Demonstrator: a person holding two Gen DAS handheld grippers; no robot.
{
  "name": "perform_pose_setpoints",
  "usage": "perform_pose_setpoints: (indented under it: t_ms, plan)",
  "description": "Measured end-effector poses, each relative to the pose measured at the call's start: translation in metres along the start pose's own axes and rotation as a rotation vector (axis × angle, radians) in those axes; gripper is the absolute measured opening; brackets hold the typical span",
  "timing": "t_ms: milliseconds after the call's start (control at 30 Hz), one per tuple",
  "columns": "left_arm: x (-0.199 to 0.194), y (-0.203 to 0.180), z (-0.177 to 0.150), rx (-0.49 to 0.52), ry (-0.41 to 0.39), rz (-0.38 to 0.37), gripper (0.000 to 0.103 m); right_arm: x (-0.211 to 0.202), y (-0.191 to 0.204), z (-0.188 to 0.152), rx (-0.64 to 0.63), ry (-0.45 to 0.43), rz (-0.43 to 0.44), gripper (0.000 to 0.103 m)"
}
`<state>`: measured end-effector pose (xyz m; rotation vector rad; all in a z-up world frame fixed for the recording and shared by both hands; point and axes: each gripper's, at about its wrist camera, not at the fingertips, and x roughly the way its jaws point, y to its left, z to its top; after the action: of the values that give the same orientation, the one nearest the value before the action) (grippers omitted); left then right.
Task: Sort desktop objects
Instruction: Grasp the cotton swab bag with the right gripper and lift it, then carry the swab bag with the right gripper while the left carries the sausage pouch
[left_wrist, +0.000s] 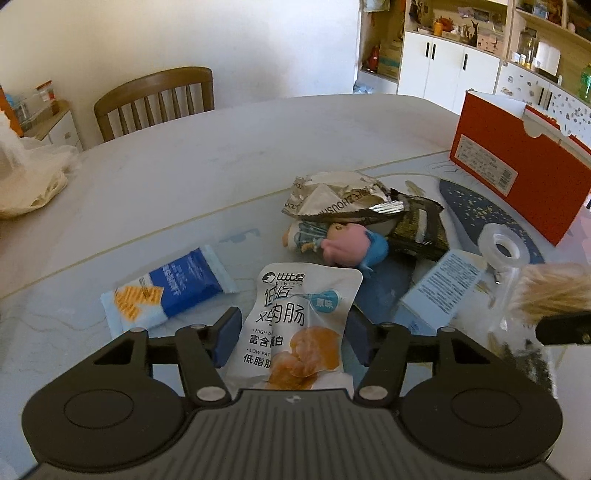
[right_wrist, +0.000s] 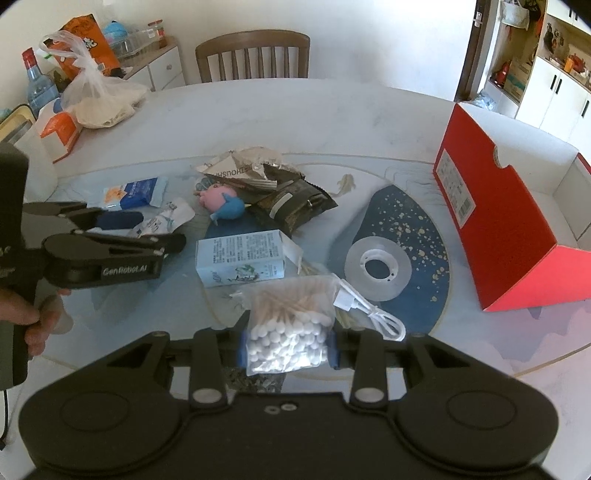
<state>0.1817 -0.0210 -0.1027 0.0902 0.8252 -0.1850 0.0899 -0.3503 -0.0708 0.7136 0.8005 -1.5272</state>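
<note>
A home dining room: a round table (right_wrist: 295, 122) with a wooden chair (right_wrist: 253, 55) behind it, white cupboards (left_wrist: 447, 70) under cluttered shelves (left_wrist: 476, 22), and groceries in a plastic bag (right_wrist: 96, 99).

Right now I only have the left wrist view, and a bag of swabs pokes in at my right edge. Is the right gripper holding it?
Observer: Yes. The right gripper has its jaws shut on the bag of cotton swabs, at the end with the white tips.
Operator: Anything near the bag that I could snag?
Observer: A white cable lies looped on the table, close by the bag's right side.
Operator: Is the red box open?
Observer: The red box is open at the top, and what shows of its white inside looks bare.
</note>
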Motion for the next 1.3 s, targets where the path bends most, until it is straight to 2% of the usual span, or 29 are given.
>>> perform_pose_setpoints:
  t_ms: [533,667,900,1100,1300]
  plan:
    - [-0.066,-0.027,-0.007,-0.072,0.019,0.024,0.060,-0.027,-0.014,-0.007,0.063,-0.027,-0.004,0.036]
    - [-0.081,-0.037,-0.001,-0.081,0.020,0.036,0.060,-0.037,-0.021,-0.008,0.056,-0.039,0.017,0.036]
    - [-0.098,-0.059,0.009,-0.080,0.019,0.049,0.060,-0.057,-0.039,-0.009,0.087,-0.062,-0.001,0.036]
    - [-0.103,-0.089,0.026,-0.064,0.009,0.038,0.060,-0.080,-0.066,-0.007,0.090,-0.100,0.018,0.036]
    - [-0.100,-0.125,0.048,-0.033,-0.010,0.018,0.060,-0.097,-0.098,-0.005,0.110,-0.122,-0.014,0.036]
